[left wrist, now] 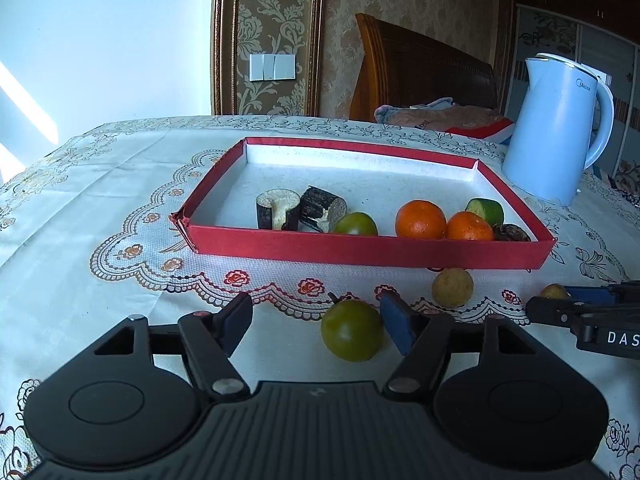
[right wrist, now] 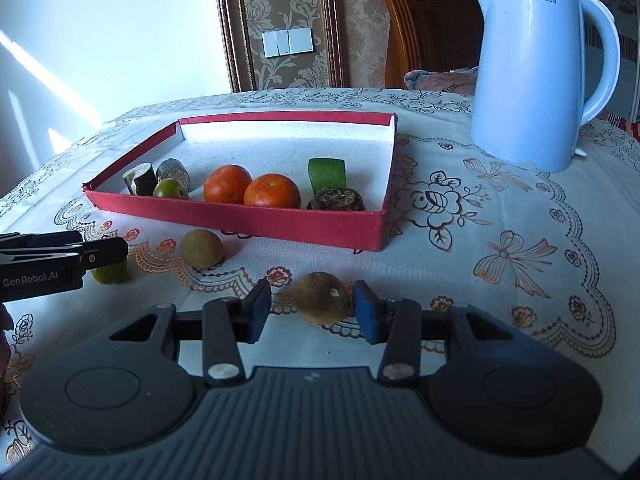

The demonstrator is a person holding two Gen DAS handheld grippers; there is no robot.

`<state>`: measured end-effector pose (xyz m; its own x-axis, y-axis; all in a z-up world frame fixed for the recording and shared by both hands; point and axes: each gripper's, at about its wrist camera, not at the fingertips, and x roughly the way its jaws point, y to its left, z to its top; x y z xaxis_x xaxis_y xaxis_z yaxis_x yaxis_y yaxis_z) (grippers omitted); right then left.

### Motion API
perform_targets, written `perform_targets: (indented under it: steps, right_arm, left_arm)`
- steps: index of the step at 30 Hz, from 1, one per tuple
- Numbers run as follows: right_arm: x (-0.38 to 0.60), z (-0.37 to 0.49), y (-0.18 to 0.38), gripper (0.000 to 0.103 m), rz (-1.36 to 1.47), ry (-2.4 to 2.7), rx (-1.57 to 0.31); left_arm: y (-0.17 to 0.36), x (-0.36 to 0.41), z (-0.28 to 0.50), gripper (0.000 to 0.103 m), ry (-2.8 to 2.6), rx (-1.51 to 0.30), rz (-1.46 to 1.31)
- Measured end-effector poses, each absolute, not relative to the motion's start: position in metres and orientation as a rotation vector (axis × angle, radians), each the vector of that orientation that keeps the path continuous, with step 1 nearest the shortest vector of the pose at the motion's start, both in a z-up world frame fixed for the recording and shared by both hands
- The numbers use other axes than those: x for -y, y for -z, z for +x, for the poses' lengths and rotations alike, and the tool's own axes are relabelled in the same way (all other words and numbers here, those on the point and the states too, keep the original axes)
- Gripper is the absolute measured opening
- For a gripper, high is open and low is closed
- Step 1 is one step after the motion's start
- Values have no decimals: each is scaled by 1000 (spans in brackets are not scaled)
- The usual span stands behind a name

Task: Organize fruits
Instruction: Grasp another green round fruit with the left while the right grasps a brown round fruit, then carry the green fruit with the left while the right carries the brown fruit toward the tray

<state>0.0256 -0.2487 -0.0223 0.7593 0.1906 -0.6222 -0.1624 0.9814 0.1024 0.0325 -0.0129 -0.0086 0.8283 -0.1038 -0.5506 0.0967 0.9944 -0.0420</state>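
Tablecloth (left wrist: 100, 200) | left gripper (left wrist: 320, 326) angled down, apart around green fruit (left wrist: 352, 330); right gripper (right wrist: 310, 310) apart around brown fruit (right wrist: 322, 298)

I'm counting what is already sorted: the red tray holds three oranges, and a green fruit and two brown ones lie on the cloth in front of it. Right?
Not quite: the red tray holds two oranges, not three, as the right wrist view shows. The rest stands: the green fruit and two brown ones lie on the cloth in front.
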Motion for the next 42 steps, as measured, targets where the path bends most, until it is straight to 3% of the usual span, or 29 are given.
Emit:
perform_targets:
  steps: [8, 21, 28, 38, 42]
  right_arm:
    - [249, 25, 23, 29, 41, -175, -680]
    - [250, 24, 23, 28, 52, -166, -671]
    - [251, 23, 22, 28, 62, -166, -667]
    - [252, 21, 21, 28, 71, -167, -657]
    - [253, 19, 20, 28, 76, -171, -648]
  left_arm:
    - [13, 24, 40, 75, 87, -635, 28]
    - [15, 28, 42, 78, 55, -647, 54]
    - [14, 29, 39, 66, 66, -627, 56]
    - [14, 27, 38, 36, 83, -630, 36]
    - [14, 24, 37, 33, 84, -628, 15]
